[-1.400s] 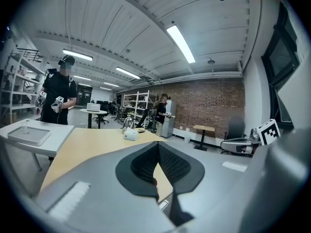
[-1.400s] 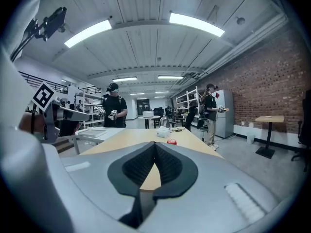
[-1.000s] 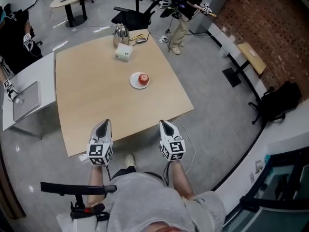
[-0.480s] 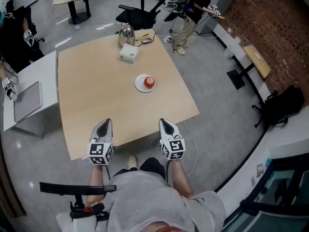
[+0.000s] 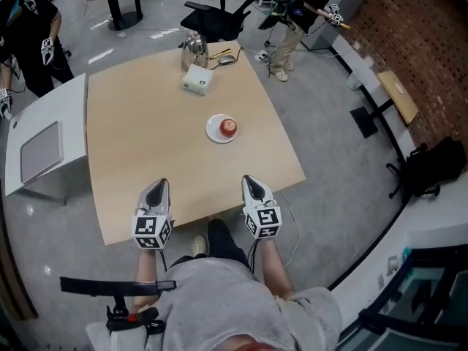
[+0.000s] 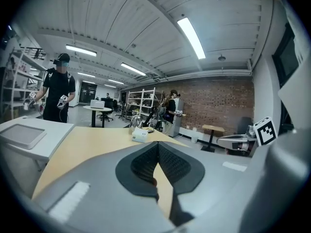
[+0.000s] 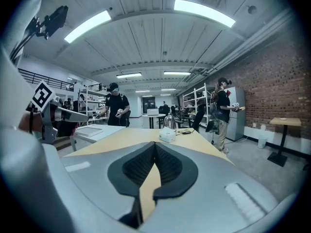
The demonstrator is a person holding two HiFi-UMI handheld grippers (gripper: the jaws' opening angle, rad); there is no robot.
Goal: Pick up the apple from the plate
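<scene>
A red apple (image 5: 229,127) rests on a small white plate (image 5: 216,132) near the middle of the wooden table (image 5: 146,152) in the head view. My left gripper (image 5: 156,187) and my right gripper (image 5: 251,182) hover over the table's near edge, well short of the plate. Both are shut with nothing between their jaws. In the left gripper view the left gripper (image 6: 158,144) blocks the plate, and the right gripper (image 7: 155,144) does the same in its own view.
A white box (image 5: 197,81), a metal kettle (image 5: 193,47) and small items sit at the table's far end. A white side table (image 5: 40,148) stands to the left. Office chairs and people stand beyond the table. A brick wall runs along the right.
The table has drawn nearer beneath both grippers, so they now reach further over its near edge. The apple and plate sit lower in the head view. Both grippers stay shut.
</scene>
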